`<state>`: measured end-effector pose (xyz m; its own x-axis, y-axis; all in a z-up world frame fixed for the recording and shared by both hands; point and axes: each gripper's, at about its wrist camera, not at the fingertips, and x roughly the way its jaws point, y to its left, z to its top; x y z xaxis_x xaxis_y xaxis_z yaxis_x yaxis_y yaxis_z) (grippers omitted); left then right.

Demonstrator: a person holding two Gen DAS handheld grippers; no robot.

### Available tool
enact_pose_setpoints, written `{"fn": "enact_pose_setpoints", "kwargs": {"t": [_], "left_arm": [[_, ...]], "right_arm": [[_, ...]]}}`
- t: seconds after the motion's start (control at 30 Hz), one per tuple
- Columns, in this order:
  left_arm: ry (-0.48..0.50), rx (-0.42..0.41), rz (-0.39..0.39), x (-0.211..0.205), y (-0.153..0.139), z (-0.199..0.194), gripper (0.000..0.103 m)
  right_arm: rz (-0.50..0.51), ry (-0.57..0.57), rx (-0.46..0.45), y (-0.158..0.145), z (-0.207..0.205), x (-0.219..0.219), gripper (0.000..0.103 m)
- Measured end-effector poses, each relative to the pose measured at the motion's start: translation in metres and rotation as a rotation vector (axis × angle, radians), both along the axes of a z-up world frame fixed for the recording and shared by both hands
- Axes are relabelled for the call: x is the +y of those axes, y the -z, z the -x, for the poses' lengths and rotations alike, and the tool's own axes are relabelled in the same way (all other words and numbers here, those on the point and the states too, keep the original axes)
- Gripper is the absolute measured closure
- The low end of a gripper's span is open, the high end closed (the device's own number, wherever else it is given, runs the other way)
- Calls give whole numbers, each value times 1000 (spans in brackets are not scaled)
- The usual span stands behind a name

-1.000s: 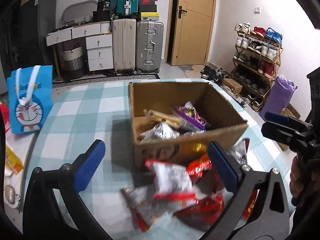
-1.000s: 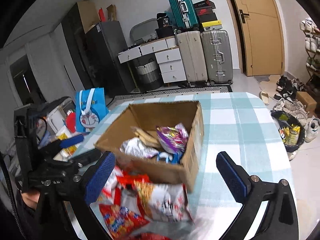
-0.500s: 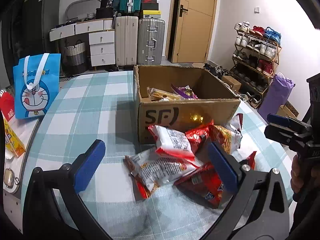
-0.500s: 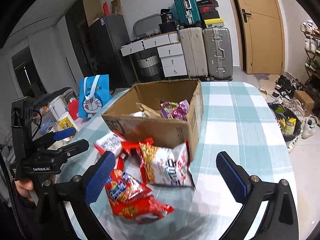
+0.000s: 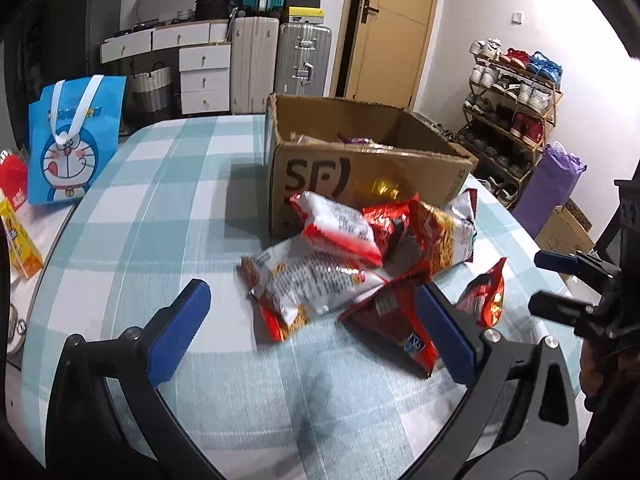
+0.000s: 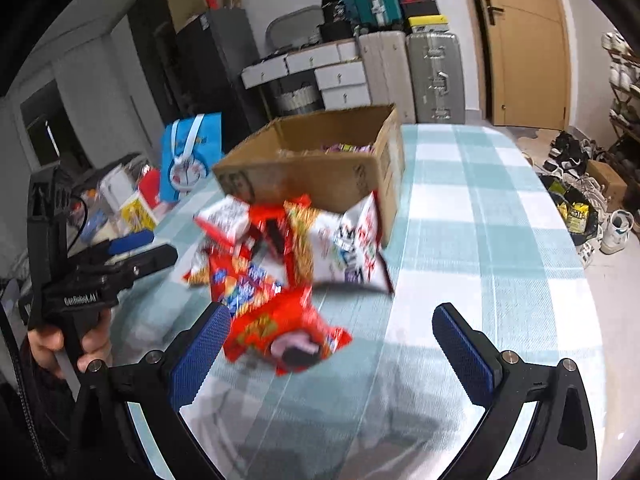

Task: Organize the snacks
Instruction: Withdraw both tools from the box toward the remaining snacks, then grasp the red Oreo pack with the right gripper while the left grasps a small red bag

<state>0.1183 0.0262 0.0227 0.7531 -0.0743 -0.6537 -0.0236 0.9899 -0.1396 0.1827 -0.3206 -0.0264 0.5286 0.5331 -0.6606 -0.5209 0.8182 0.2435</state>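
An open cardboard box point(image 5: 360, 176) marked SF stands on the checked table and holds a few snacks; it also shows in the right wrist view point(image 6: 320, 168). A pile of red and white snack bags point(image 5: 352, 256) lies on the table against its near side, also in the right wrist view point(image 6: 280, 256). My left gripper point(image 5: 316, 332) is open and empty, low over the table just before the pile. My right gripper point(image 6: 332, 344) is open and empty, with a red bag point(image 6: 280, 332) lying between its fingers' reach.
A blue cartoon tote bag point(image 5: 72, 140) stands at the table's left edge, with a yellow carton point(image 5: 18, 236) beside it. Suitcases, drawers, a door and a shoe rack point(image 5: 512, 112) stand beyond the table. The table's right edge point(image 6: 568, 240) drops to the floor.
Both grippers have dropped lower and pulled back from the box, so the view now looks at its side. The snack pile now lies closer to the fingers. Both stayed open.
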Motion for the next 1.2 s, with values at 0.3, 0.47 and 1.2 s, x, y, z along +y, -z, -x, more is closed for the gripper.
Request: {"fn": "enact_pose_setpoints", "kwargs": {"t": [0.3, 0.47, 1.2], "left_arm": [[-8, 28, 31, -4, 10, 3, 1], [2, 43, 25, -11, 15, 1, 1], [37, 127, 22, -32, 38, -15, 1]], "right_arm": [[82, -62, 18, 12, 3, 14, 0], [129, -95, 1, 14, -1, 23, 0], [117, -172, 65, 33, -8, 25, 0]]}}
